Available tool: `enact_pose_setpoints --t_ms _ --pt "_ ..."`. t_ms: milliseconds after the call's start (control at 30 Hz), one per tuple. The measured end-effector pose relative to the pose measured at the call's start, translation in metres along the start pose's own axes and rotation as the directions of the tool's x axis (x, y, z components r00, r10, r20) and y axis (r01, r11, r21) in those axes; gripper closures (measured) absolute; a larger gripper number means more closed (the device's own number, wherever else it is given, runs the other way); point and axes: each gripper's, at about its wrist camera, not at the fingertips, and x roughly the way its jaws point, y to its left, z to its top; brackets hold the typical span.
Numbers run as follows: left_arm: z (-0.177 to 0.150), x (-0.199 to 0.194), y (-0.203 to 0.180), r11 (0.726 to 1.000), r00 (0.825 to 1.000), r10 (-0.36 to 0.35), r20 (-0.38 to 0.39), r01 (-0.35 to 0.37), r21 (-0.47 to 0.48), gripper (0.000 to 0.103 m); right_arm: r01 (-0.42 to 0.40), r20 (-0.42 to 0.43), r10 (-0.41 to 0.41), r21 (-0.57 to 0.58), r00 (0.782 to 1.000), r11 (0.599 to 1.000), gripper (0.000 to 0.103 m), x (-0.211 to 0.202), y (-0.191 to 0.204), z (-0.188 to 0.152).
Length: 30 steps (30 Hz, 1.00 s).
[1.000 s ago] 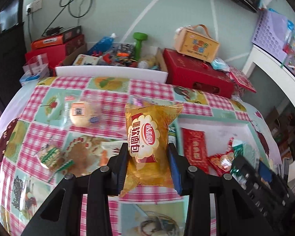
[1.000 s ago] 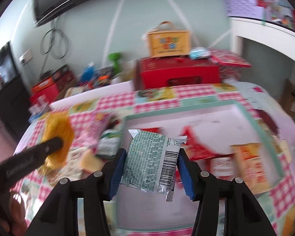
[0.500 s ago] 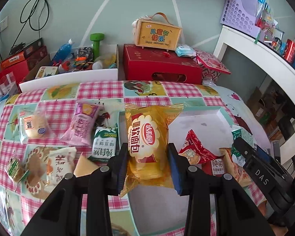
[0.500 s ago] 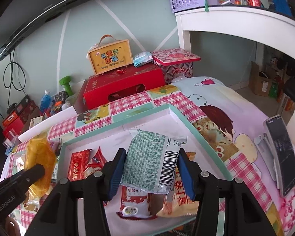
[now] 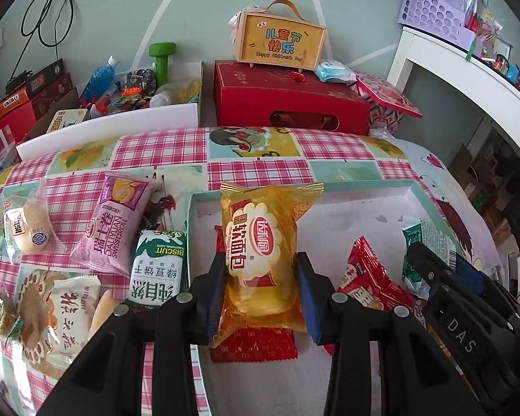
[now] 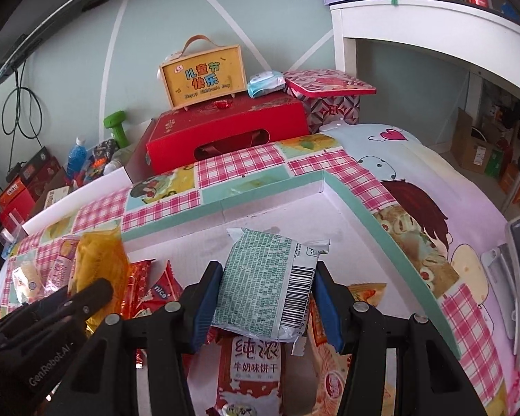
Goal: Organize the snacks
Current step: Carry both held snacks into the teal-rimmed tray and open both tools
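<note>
Left hand-held gripper and right hand-held gripper both clamped, seemingly angled downward

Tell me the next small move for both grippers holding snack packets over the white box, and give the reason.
Probably lower a little, then open. The left gripper is clamped on the yellow soft-bread packet and the right gripper on the green-and-white biscuit packet; both hang above the white teal-rimmed box, which already holds red packets.
</note>
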Motion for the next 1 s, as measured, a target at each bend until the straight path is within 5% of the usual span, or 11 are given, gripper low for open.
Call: enact_pose_setpoints --t_ms 733,900,1000 --pt "0.006 0.000 -0.003 1.000 0.998 0.028 -0.047 -0.028 0.006 0.060 0.034 -0.045 -0.035 -0.016 0.998 0.999 0.046 0.013 0.003 0.006" --pt "0.009 -0.014 0.001 0.999 0.998 0.048 -0.049 -0.048 -0.002 0.040 0.075 -0.078 -0.078 -0.035 0.994 0.997 0.024 0.007 0.006 0.008" --pt "0.010 -0.021 0.006 0.998 0.997 0.056 -0.045 -0.056 -0.016 0.031 0.081 -0.091 -0.083 -0.018 0.992 0.997 0.023 0.001 0.003 0.008"
